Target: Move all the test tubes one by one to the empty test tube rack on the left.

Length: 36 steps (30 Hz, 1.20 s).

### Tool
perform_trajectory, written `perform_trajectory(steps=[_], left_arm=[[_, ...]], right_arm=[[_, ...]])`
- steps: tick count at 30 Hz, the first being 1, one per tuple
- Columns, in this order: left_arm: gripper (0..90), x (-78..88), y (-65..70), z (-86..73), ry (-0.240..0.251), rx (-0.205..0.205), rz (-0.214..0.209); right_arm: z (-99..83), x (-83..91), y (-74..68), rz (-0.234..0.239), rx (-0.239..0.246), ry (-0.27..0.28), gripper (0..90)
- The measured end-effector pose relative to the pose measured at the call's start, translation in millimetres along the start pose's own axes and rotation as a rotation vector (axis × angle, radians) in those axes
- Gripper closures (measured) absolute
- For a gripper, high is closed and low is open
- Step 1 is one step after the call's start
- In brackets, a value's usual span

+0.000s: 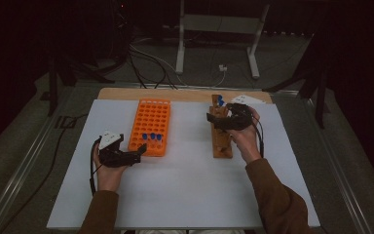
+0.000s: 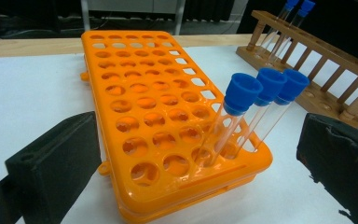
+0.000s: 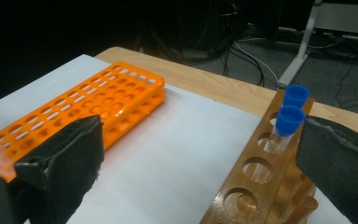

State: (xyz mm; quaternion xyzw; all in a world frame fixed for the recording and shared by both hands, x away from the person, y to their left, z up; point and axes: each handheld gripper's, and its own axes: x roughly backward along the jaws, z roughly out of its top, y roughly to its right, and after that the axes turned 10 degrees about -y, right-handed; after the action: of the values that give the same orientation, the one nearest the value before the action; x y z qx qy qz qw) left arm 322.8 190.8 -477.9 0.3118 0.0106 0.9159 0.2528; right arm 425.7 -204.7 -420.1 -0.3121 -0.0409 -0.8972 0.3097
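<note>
An orange tube rack [image 1: 151, 122] [image 2: 140, 88] lies left of centre on the white mat. Three blue-capped clear tubes [image 1: 152, 137] [image 2: 242, 93] stand in its near right corner. My left gripper [image 1: 140, 152] [image 2: 191, 140] sits at that near end, jaws wide open on either side of the corner and touching nothing. A wooden rack [image 1: 221, 146] [image 3: 256, 186] lies to the right, with two blue-capped tubes [image 1: 219, 101] [image 3: 290, 119] at its far end. My right gripper [image 1: 214, 117] [image 3: 200, 144] hovers open above the wooden rack, just short of those tubes.
The white mat [image 1: 190, 185] covers a wooden table [image 1: 185, 94] whose far edge shows beyond both racks. Metal rails [image 1: 24, 161] flank the table. White stand legs [image 1: 180, 44] and cables [image 1: 151, 63] lie on the floor behind.
</note>
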Motion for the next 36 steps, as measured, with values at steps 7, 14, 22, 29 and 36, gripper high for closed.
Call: perform_trajectory(steps=[7,14,22,29,36], left_arm=[[0.6,-2.3,0.2,-0.7,-0.013,-0.004,0.000],[0.6,-2.8,-0.5,-1.3,-0.011,0.001,-0.004],[0.6,-3.2,-0.1,-2.1,-0.011,0.004,-0.005],[0.6,-4.1,1.3,-3.1,-0.013,0.000,-0.011],[0.6,-5.5,3.2,-4.5,-0.017,-0.005,-0.015]], right_arm=[[0.7,-9.9,12.7,-0.029,-0.042,-0.023,4.5],[5.4,-19.9,19.6,-0.070,-0.045,-0.046,9.6],[7.5,-32.0,30.7,-0.104,-0.067,-0.067,23.2],[3.6,-41.0,41.9,-0.140,-0.089,-0.083,44.6],[1.7,-51.4,45.2,-0.153,-0.055,-0.099,63.2]])
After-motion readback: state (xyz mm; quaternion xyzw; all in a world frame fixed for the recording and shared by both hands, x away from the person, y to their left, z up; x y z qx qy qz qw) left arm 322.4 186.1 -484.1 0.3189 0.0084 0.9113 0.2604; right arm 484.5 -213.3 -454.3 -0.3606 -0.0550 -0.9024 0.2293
